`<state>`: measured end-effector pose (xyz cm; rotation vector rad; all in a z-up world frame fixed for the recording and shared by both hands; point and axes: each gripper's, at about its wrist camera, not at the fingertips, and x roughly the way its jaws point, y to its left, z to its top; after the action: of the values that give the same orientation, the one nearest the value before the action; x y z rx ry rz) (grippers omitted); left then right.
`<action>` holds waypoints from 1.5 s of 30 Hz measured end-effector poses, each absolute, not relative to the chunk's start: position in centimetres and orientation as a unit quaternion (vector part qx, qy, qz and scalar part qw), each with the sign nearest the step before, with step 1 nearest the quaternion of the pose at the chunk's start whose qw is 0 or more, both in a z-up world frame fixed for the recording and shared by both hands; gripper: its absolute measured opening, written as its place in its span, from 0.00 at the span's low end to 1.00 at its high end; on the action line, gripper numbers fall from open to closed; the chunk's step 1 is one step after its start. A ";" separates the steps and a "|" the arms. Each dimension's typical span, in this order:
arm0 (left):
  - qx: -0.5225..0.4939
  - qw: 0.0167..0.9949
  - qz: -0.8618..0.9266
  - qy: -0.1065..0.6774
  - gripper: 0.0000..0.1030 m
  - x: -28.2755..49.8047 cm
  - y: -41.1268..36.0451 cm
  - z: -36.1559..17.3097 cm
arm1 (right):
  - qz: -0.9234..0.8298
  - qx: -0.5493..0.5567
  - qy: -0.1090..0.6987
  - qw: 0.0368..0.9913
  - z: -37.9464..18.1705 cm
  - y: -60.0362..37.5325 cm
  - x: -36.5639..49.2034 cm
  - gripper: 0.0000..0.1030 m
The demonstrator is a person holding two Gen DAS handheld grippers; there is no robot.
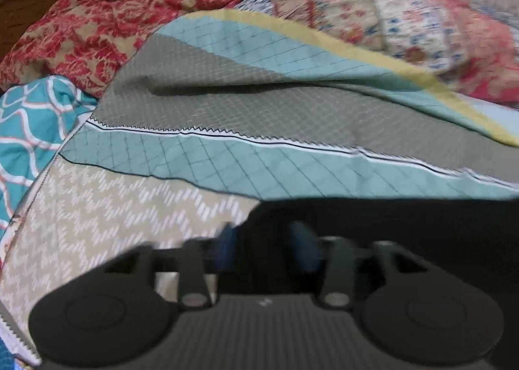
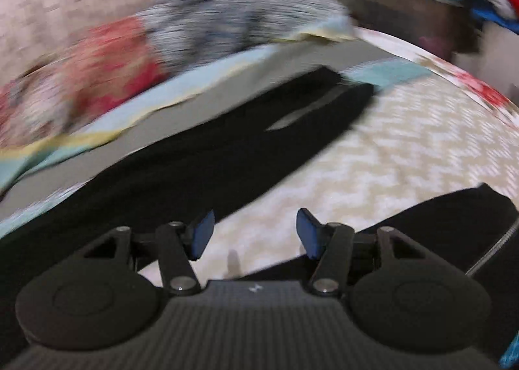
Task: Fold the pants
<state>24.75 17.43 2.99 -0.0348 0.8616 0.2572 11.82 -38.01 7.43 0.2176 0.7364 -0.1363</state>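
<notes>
Black pants [image 2: 207,155] lie spread on a patterned bedspread [image 2: 405,149], one leg running up and away to the right, another part [image 2: 454,224] at the lower right. My right gripper [image 2: 256,233] is open and empty, low over the bedspread between the two black parts. In the left wrist view the pants [image 1: 405,224] fill the lower right as a dark mass. My left gripper [image 1: 264,243] is at their edge, its blue pads apart with black cloth between and behind them; the frame is blurred, so a grip does not show.
A bedspread with teal, grey and beige zigzag panels [image 1: 113,207] covers the bed. Red floral bedding [image 1: 113,19] and a teal patterned cloth [image 1: 29,129] are heaped at the back. A grey striped cloth [image 2: 233,13] lies at the far side.
</notes>
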 end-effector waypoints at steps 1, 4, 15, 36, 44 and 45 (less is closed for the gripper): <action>-0.011 0.905 0.119 0.409 0.58 22.9 17.5 3.7 | -0.042 0.099 0.361 0.926 8.0 -36.8 10.9 0.60; -0.023 0.908 0.102 0.407 0.59 17.3 18.8 4.9 | 0.028 0.093 0.363 0.927 9.0 -33.6 8.1 0.60; -0.300 0.827 0.030 0.475 0.84 3.3 25.5 1.3 | 0.153 0.093 0.419 0.890 5.4 -23.1 1.0 0.61; -0.266 0.843 0.165 0.437 0.16 -3.6 26.9 3.5 | 0.151 0.099 0.446 0.877 4.7 -22.3 2.1 0.61; 0.087 0.908 0.090 0.399 0.44 11.8 18.4 10.0 | 0.062 0.122 0.419 0.898 7.9 -30.4 9.2 0.61; 0.111 0.907 0.069 0.401 0.44 14.5 17.2 9.8 | 0.048 0.124 0.415 0.900 8.4 -31.7 10.4 0.61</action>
<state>14.49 17.16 9.80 0.2285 0.8282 0.1430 10.39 -31.65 8.37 0.2574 0.8595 0.0988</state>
